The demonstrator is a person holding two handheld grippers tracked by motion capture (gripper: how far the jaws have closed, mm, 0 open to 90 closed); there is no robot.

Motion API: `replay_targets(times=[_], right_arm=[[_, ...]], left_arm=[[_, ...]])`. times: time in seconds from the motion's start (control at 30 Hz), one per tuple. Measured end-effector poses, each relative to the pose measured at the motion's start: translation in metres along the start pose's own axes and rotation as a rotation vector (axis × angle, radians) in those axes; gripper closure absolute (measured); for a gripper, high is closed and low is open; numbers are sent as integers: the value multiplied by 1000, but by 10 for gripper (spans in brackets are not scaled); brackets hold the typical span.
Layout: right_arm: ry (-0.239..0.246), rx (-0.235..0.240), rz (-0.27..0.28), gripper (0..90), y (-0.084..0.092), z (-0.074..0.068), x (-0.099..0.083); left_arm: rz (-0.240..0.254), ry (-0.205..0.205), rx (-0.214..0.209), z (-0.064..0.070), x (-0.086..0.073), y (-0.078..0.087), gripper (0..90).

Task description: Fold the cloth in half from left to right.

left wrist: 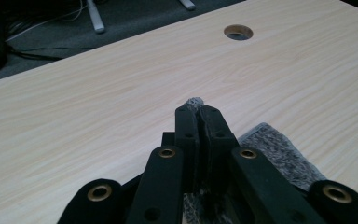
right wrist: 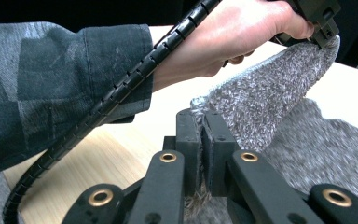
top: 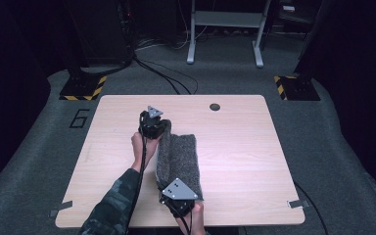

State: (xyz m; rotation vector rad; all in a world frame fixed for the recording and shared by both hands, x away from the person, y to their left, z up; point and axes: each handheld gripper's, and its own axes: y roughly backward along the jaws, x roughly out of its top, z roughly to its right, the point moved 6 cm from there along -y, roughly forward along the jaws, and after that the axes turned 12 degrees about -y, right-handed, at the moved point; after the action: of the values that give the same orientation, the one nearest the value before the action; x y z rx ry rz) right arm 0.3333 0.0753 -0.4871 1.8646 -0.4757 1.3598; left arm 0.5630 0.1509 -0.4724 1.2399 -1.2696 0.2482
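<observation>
High view: grey knitted cloth [top: 178,159] on tabletop [top: 235,147], left of middle, long fold running near-to-far. Left gripper [top: 152,123] fingers clamped on far corner, right gripper [top: 178,198] fingers clamped on near corner; left edge lifted off wood.

Risks: thin pinch, only tuft past fingers [left wrist: 186,135] in left gripper view, so corner could slip under pull. Uneven lift could skew fold or drag whole cloth.

Look: fuzzy, speckled grey-white, thick, floppy, sags between grips.

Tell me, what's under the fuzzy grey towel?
Under the fuzzy grey towel lies the pale wooden table. The left gripper and right gripper pinch and lift one edge, showing another towel layer below. Anything beneath the flat part is covered.
</observation>
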Motion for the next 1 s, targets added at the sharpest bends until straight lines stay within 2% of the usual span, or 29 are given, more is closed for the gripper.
replay_targets(times=[0.27,0.4,0.57,0.77,0.8,0.9,1.0], right_arm=[[-3,-28,-30,865,9,17,-13],[-31,-49,-47,864,12,25,-22],[-56,-73,-59,863,15,35,-29],[-64,-93,-75,860,19,43,-34],[-63,-95,-79,859,20,45,-36],[-75,-108,-97,856,22,51,-43],[-81,-116,-102,856,24,55,-46]], left_arm=[[-7,-21,-26,19,2,-16,858],[-17,-24,-37,27,1,-25,856],[-27,-26,-46,34,0,-33,856],[-35,-22,-55,40,-1,-42,855],[-46,-33,-58,40,-2,-42,854],[-43,-23,-65,44,-2,-46,847],[-68,-51,-69,46,-4,-50,817]])
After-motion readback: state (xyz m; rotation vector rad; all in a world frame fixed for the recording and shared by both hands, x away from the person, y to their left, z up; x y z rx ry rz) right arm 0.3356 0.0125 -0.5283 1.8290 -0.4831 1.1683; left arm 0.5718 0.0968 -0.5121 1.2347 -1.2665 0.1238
